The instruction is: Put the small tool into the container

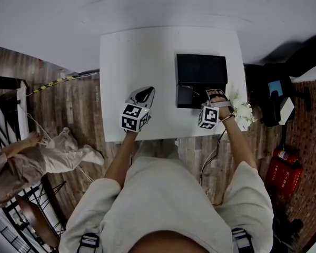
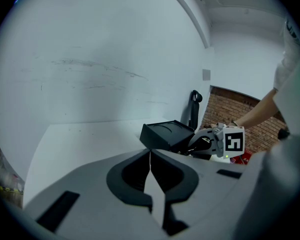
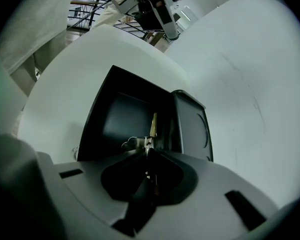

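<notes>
Right tool point(image 3: 149, 154) pinches a small metal implement point(image 3: 152, 126) over the black container point(image 3: 190, 124).

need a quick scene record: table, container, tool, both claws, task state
surface: white table
container: black container, open, on the table's right half
tool: small tool, thin metal piece, sticks up from the right claw's tips in front of the container's dark interior
right: right claw shut on the small tool, at the container's near edge
left: left claw shut, empty, left of the container
task state: tool not yet let go
</notes>
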`<action>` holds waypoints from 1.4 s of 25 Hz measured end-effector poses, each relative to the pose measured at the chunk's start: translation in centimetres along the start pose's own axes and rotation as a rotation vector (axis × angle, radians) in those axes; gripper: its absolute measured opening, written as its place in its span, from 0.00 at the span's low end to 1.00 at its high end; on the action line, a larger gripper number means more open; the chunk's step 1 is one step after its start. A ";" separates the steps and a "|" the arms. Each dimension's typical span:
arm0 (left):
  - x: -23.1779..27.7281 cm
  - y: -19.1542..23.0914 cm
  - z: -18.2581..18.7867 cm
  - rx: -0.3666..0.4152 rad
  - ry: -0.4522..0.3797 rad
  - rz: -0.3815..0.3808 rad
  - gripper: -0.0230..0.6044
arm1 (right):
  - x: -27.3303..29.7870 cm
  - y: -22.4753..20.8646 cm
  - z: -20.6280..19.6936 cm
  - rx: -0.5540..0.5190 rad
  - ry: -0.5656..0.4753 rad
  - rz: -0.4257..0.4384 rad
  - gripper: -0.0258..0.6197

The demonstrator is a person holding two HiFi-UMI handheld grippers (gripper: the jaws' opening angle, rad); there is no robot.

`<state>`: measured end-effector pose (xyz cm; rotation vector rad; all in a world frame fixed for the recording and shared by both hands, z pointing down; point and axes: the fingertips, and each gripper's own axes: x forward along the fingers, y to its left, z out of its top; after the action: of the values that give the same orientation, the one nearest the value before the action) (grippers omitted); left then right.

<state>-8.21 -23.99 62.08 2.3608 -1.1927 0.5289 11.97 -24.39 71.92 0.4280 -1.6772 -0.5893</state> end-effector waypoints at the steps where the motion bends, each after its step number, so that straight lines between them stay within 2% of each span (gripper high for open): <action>1: 0.0 0.0 0.0 0.000 0.001 0.000 0.05 | 0.0 0.0 0.0 0.001 0.000 0.001 0.09; 7: 0.1 -0.1 0.0 -0.002 -0.001 0.002 0.05 | 0.2 0.3 -0.1 0.001 -0.002 0.021 0.10; 13: 0.0 -0.4 0.1 0.002 -0.001 0.002 0.05 | 0.4 1.3 -0.4 0.003 0.003 0.074 0.26; 16: 0.0 -0.3 0.0 0.002 0.001 0.003 0.05 | 0.5 1.3 -0.4 0.015 0.001 0.078 0.30; 22: 0.1 -0.4 0.3 0.010 -0.003 -0.003 0.05 | 0.3 0.8 -0.3 0.038 -0.011 0.080 0.45; 26: 0.3 -0.7 0.5 0.014 -0.007 -0.010 0.05 | -0.4 0.1 -0.2 0.062 -0.016 0.065 0.46; 35: 0.6 -1.7 0.9 0.029 -0.009 -0.034 0.05 | -2.5 -0.6 -0.2 0.085 -0.026 0.011 0.39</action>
<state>-6.42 -23.98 61.25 2.4057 -1.1538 0.5283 12.61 -23.43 69.59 0.4742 -1.7329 -0.5184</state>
